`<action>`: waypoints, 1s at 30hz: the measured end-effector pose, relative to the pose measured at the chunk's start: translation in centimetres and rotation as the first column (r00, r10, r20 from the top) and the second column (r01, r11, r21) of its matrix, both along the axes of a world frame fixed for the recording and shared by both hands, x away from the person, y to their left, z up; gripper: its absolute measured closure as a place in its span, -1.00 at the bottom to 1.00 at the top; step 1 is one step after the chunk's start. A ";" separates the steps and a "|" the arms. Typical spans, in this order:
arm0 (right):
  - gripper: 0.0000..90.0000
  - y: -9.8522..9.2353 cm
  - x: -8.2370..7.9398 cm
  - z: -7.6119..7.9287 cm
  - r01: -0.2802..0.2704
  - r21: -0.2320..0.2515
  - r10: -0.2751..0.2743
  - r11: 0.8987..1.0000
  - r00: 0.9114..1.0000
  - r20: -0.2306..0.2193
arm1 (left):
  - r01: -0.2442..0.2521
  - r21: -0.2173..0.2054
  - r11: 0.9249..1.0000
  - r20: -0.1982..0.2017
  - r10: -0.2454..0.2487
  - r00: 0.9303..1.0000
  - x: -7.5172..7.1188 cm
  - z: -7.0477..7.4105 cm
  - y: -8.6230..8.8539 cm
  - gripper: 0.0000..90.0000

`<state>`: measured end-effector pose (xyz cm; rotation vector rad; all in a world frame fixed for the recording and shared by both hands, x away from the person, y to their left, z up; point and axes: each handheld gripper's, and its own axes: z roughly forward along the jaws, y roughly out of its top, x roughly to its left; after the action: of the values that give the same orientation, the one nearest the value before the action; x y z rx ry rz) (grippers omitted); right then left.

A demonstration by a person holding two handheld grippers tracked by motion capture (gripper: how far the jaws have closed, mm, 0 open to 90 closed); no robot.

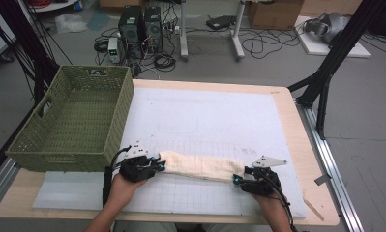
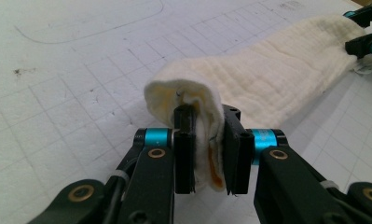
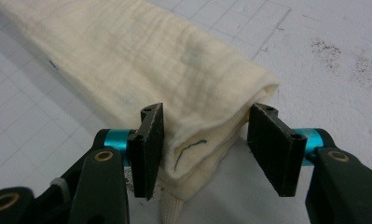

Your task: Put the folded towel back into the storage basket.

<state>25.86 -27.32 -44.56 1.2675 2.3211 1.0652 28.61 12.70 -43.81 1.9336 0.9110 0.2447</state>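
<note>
Both forearms enter from the bottom edge of the high view, hands low over the white gridded mat (image 1: 205, 116) on the tabletop (image 1: 289, 111). The left tongs (image 1: 161, 165) sit in the lower left of centre, pointing right; the left gripper view shows the pads pinched tight on a bunched end of the cream towel (image 1: 200, 166). The right tongs (image 1: 238, 179) lie in the lower right of centre, pointing left. In the right gripper view its jaws stand partly apart around the towel's other folded end: the left pad touches cloth, the right pad stands clear. The rolled towel stretches between both tongs, lying on the mat. A green woven basket (image 1: 45, 140) stands at the left.
</note>
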 end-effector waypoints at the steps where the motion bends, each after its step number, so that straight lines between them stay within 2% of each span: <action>1: 0.06 0.1 0.0 0.0 0.003 -0.003 -0.003 1.000 1.000 0.000 | 0.000 0.000 1.000 0.001 0.000 1.000 0.0 0.0 0.0 0.70; 3: 0.19 0.1 0.0 0.1 -0.002 -0.007 0.002 1.000 1.000 0.003 | 0.001 0.000 1.000 0.001 -0.001 1.000 0.0 0.0 0.0 0.70; 6: 0.50 0.4 -0.1 0.1 -0.028 0.006 0.028 1.000 1.000 -0.002 | 0.002 0.000 1.000 0.002 -0.002 1.000 0.0 0.0 0.0 0.70; 11: 0.63 0.4 0.0 0.1 -0.030 0.043 0.031 0.999 0.999 -0.024 | 0.003 -0.002 1.000 0.003 -0.003 1.000 0.0 0.1 0.0 0.71; 13: 0.69 0.4 0.1 0.1 -0.027 0.044 0.029 0.999 0.999 -0.025 | 0.000 -0.008 1.000 0.008 0.000 1.000 0.0 0.1 0.0 0.71; 17: 0.75 0.5 0.1 0.4 -0.030 0.023 0.030 0.999 0.999 -0.010 | -0.003 -0.017 1.000 0.027 0.003 1.000 -0.1 0.4 0.2 0.72; 30: 0.77 -0.5 0.1 2.1 -0.011 0.076 0.006 0.997 0.998 0.069 | -0.006 -0.044 0.999 0.075 0.010 0.997 -0.4 1.5 0.1 0.73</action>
<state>25.91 -27.83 -42.50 1.2294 2.2569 1.1922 28.20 12.81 -42.29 1.8683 0.8676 0.2982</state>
